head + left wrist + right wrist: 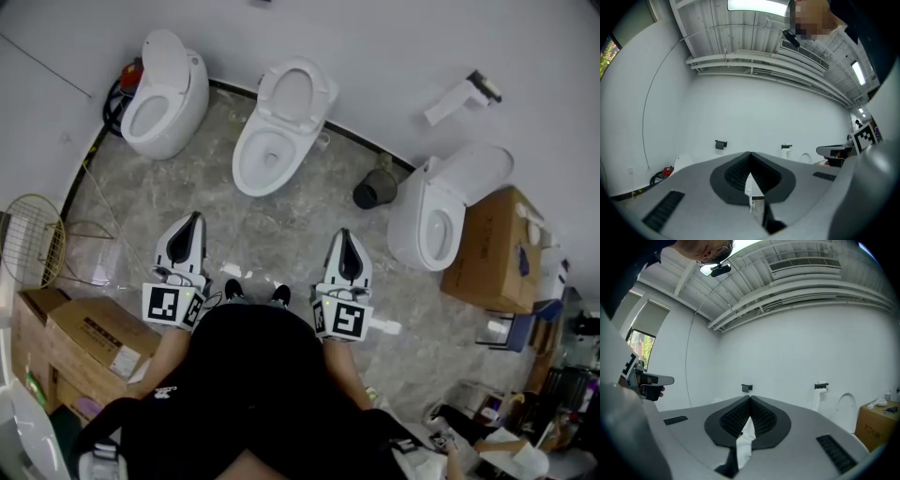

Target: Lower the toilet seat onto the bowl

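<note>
With the left gripper (194,218) and right gripper (345,234) both closed and empty, reach the seemingly raised seat (296,94) at upper centre and ease it gently onto the bowl (246,173).

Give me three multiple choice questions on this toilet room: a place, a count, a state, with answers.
1. Where is the dark bin? A) between the middle toilet and the right toilet B) inside a bowl C) behind the person
2. How many toilets line the wall? A) two B) three C) four
3. How are the left gripper and right gripper? A) both wide open B) both shut, empty C) one gripping a seat
Answers: A, it stands between those two; B, the left toilet makes three; B, each gripper view shows jaws together on nothing.
</note>
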`<state>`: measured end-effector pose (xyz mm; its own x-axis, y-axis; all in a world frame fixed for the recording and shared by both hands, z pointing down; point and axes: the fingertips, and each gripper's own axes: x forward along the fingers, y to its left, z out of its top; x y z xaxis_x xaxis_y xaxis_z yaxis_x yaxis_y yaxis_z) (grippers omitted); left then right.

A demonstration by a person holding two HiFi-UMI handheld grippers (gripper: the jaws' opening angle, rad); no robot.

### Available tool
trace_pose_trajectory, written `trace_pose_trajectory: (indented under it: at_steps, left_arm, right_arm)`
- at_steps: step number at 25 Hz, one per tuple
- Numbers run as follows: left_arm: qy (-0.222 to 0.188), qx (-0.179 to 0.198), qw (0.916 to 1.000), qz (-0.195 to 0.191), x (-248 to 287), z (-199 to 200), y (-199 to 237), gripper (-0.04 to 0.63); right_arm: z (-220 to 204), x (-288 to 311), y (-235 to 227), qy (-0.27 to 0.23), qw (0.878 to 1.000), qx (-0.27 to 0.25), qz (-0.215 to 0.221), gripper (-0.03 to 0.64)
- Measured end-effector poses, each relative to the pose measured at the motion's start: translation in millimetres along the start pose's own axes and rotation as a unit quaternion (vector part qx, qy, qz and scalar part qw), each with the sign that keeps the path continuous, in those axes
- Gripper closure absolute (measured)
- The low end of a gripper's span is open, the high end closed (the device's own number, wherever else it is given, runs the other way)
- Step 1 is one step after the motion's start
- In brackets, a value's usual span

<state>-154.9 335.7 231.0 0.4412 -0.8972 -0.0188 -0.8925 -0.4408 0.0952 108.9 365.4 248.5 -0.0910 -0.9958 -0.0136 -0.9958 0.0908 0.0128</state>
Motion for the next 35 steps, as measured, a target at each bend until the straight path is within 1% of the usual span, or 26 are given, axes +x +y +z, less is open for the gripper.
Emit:
trace_pose_trajectory:
  at_steps: [11,26,28,30,33,35]
  left_arm:
    - [0.003,0.002,1.0,0.001,-0.8,-0.9,0.0,0.591]
    - [-0.001,0.011,0.9999,-0.008,2.1,1.1,-4.7,0.588]
    - [0.0,0.012,0.9999,-0.009,2.4,1.0,-5.0,0.573]
    - [-0.001,0.012,0.9999,-0.009,2.5,1.3,-4.4,0.535]
    - [-0.003,0.013,0.9999,-0.007,0.9,2.3,-3.7,0.498]
    - [-0.004,0.014,0.9999,-0.008,2.1,2.3,-3.6,0.468]
  right_arm:
    - [0.2,-1.3,1.3,-0.001,1.0,0.001,-0.001,0.597]
    - [2.7,1.2,1.1,-0.005,1.0,-0.001,0.001,0.591]
    - [2.2,1.3,1.3,-0.004,1.0,-0.001,0.0,0.575]
    - [1.7,1.8,1.9,-0.003,1.0,-0.001,0.0,0.549]
    - [0.8,0.9,2.3,-0.002,1.0,-0.002,0.0,0.523]
    - [0.4,1.9,1.4,-0.001,1.0,-0.003,-0.001,0.518]
